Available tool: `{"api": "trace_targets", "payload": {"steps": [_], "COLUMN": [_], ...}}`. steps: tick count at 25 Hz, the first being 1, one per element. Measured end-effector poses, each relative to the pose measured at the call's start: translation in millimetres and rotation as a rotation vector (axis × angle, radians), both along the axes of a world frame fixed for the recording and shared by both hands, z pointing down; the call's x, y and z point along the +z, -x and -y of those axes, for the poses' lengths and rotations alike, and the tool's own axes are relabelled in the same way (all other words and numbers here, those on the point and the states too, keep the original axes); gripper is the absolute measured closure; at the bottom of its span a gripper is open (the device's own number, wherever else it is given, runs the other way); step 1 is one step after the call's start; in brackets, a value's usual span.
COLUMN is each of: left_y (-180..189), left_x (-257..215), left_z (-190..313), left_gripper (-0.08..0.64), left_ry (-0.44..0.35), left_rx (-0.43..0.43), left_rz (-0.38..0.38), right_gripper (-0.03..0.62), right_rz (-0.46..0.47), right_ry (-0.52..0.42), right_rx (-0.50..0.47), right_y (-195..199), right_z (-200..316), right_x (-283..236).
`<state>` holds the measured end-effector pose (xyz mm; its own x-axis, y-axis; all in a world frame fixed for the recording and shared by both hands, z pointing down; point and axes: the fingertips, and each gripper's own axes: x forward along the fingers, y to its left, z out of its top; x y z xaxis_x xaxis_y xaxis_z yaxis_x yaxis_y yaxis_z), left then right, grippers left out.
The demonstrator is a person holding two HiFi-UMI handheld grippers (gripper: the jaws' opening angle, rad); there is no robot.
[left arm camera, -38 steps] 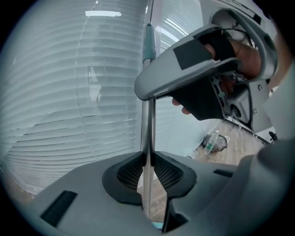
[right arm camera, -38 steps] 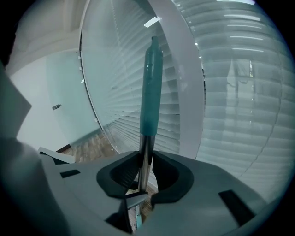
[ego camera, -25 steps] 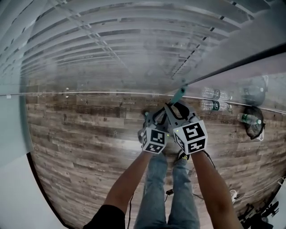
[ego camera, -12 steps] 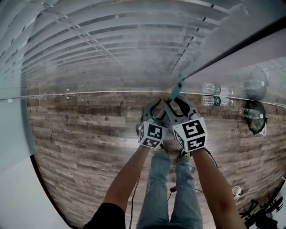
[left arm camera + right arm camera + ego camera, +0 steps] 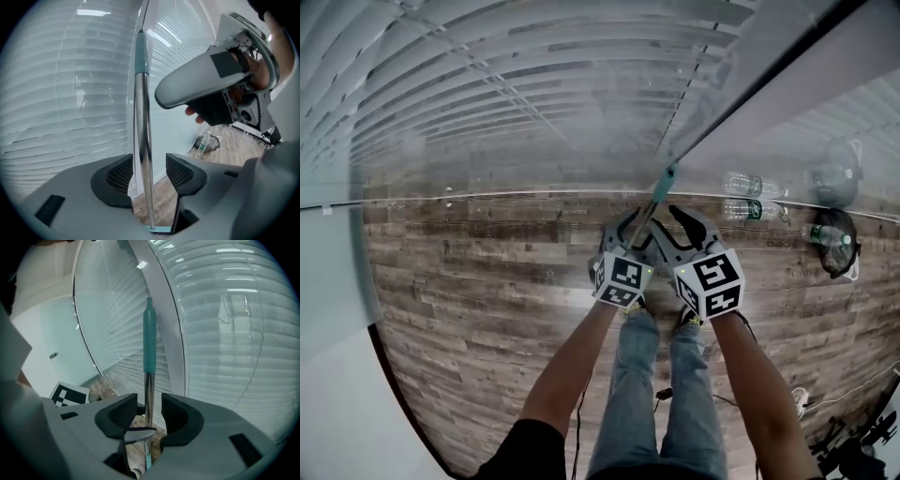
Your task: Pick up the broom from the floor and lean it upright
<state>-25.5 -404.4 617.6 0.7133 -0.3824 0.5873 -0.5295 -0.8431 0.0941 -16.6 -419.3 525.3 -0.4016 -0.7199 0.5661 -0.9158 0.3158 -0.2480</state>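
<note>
Loosely, broom (image 5: 149,333) stands between both tongs (image 5: 149,172) (image 5: 149,412) — just opened.

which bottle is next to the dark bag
The rightmost bottle, right beside the dark bag; the other bottle sits apart to its left, by the glass wall.

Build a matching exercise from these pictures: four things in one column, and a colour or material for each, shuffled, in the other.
Things:
1. broom grip
2. broom pole
3. bottles
4. bag

Colour or material:
A. clear plastic
B. teal
C. dark
D. shiny metal

Pairs: 1-B, 2-D, 3-A, 4-C
</note>
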Motion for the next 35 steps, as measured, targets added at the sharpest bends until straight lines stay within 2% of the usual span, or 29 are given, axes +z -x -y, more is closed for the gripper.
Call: {"api": "trace_targets", "payload": {"steps": [7, 12, 17, 20, 22, 28, 35], "left_y": [14.2, 25.9, 31.7, 21.2, 11.7, -27.9, -55.9], "left_x": [-26.6, -87.8, -179.4, -239.5, -282.0, -398.2, -495.1], "left_z": [-8.3, -13.9, -36.9, -60.8, -81.6, -150.1, -210.1], "left_gripper": [0.341, 0.341, 0.342, 0.342, 0.342, 0.345, 0.421], "left_ry": [0.012, -0.046, -0.116, -0.167, -0.191, -0.234, -0.322], "left_rx": [-0.040, -0.073, -0.100, -0.104, -0.107, -0.064, -0.010], "left_rz": [0.013, -0.012, -0.083, -0.137, -0.176, -0.328, -0.431], "right_gripper": [0.434, 0.434, 0.434, 0.444, 0.478, 0.504, 0.538], "right_rz": [-0.012, -0.009, -0.015, -0.019, -0.020, -0.034, -0.015], "right_ry": [0.027, -0.024, -0.098, -0.179, -0.240, -0.363, -0.423], "right_rx": [-0.013, -0.044, -0.039, -0.021, -0.023, -0.082, 0.031], "right_y": [-22.4, -36.1, -47.8, -53.6, -55.3, -87.1, -147.8], "right_z": [-43.8, -75.1, -107.3, -123.5, -142.9, -204.9, -267.6], "right_x": [-31.1, -86.6, -157.6, -212.9, -250.6, -348.6, -423.3]}}
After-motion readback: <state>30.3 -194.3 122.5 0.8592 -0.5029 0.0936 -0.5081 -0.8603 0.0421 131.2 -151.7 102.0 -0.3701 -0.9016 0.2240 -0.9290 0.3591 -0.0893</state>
